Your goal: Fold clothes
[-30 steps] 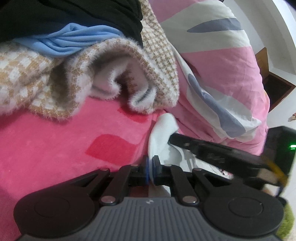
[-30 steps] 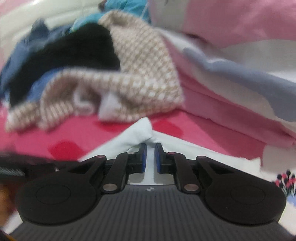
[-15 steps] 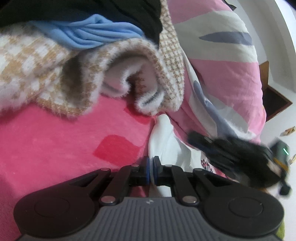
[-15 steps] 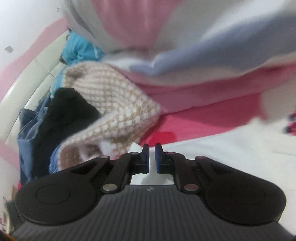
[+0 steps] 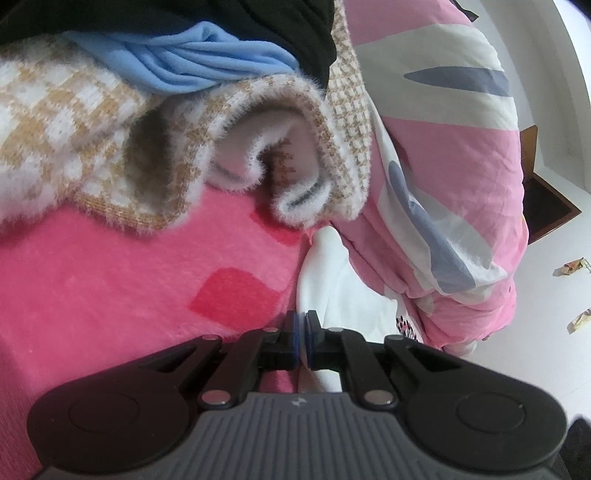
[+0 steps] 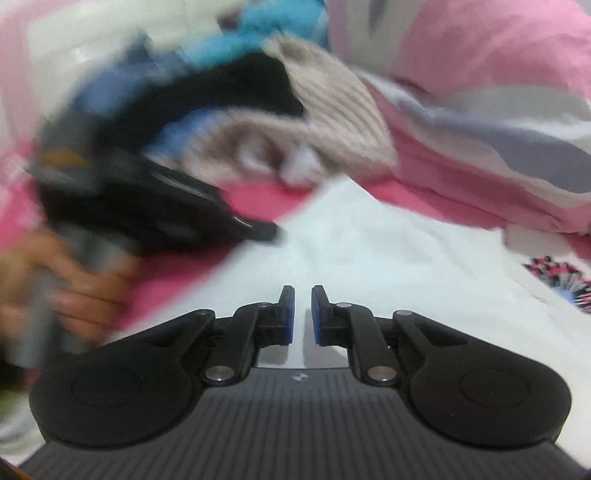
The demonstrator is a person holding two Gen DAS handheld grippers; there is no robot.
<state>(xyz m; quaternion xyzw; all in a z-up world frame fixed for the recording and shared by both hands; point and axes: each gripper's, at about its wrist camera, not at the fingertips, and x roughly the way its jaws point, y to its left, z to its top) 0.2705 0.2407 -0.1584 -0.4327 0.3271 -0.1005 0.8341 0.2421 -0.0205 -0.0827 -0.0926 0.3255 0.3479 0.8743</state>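
A white garment [image 5: 332, 273] lies on the pink bed cover between a clothes pile and a quilt. My left gripper [image 5: 302, 332] is shut on its near edge. In the blurred right wrist view the same garment [image 6: 388, 266] spreads wide and flat ahead, with a small dark print [image 6: 557, 277] at the right. My right gripper [image 6: 303, 314] sits low on it, fingers nearly together with white cloth in the slim gap. The left gripper [image 6: 271, 232] shows there as a black smear at the garment's far left edge, held by a hand [image 6: 74, 288].
A fuzzy tan-and-white houndstooth sweater [image 5: 166, 147] lies just beyond the garment, with a light blue piece [image 5: 207, 62] and a black piece [image 5: 288, 26] on top. A pink, white and grey quilt [image 5: 454, 177] bulges on the right. Past it are white floor [image 5: 554, 332] and dark wooden furniture [image 5: 546, 206].
The right gripper has swung away to the right and left the left wrist view. Its own view has turned sharply, and the white garment now lies spread out before it. The left gripper kept its grip.
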